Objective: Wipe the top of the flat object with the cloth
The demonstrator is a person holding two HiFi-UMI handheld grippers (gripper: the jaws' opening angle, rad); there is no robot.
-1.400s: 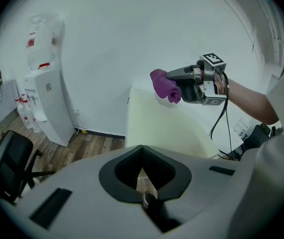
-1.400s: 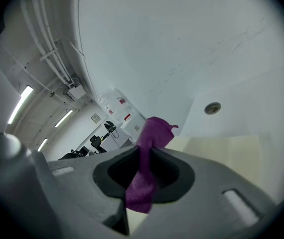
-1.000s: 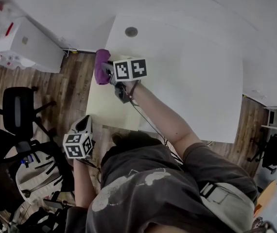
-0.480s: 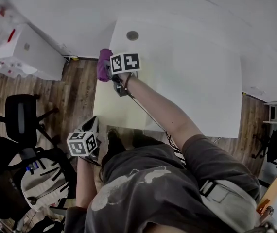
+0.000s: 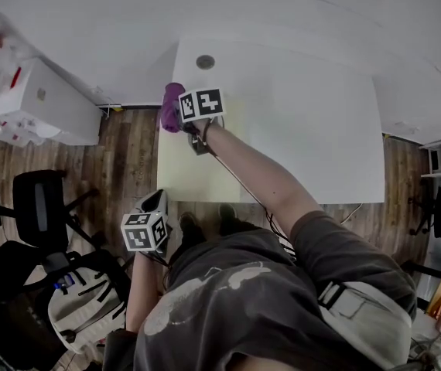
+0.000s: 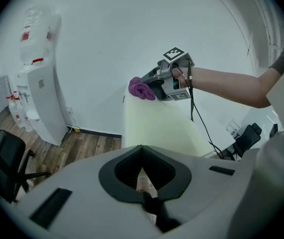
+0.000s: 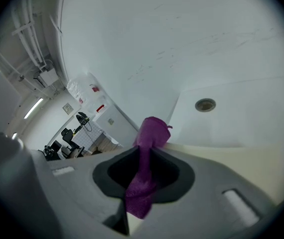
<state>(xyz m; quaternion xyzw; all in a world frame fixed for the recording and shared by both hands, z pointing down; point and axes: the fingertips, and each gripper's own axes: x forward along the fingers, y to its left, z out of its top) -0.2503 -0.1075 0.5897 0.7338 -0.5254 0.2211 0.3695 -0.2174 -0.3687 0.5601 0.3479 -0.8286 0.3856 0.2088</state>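
The purple cloth [image 7: 149, 153] is pinched between the right gripper's [image 5: 183, 117] jaws, which are clamped tight on it. A strip runs back through the jaws and a bunched wad pokes out past the tips. That wad sits right at the far left corner of the sheet [image 5: 193, 168], the pale yellow flat thing lying directly under and behind this gripper. It seems to be down on the corner, maybe hanging a bit over the edge, but I can't say for sure it's touching.

The sheet covers the left end of a white table [image 5: 313, 130]. Ahead of the right gripper and a bit to its right there's a round cable hole [image 7: 205, 104] in the tabletop, well clear of the cloth.

The left gripper [image 6: 142, 147] is off the table completely, down by the person's side over the wood floor [image 5: 128, 153]. Its jaws are closed tip to tip with nothing in them, pointing up at the near edge of the sheet.

Out to its left there's an office chair [image 5: 39, 207] and a white cabinet [image 5: 46, 103] against the wall
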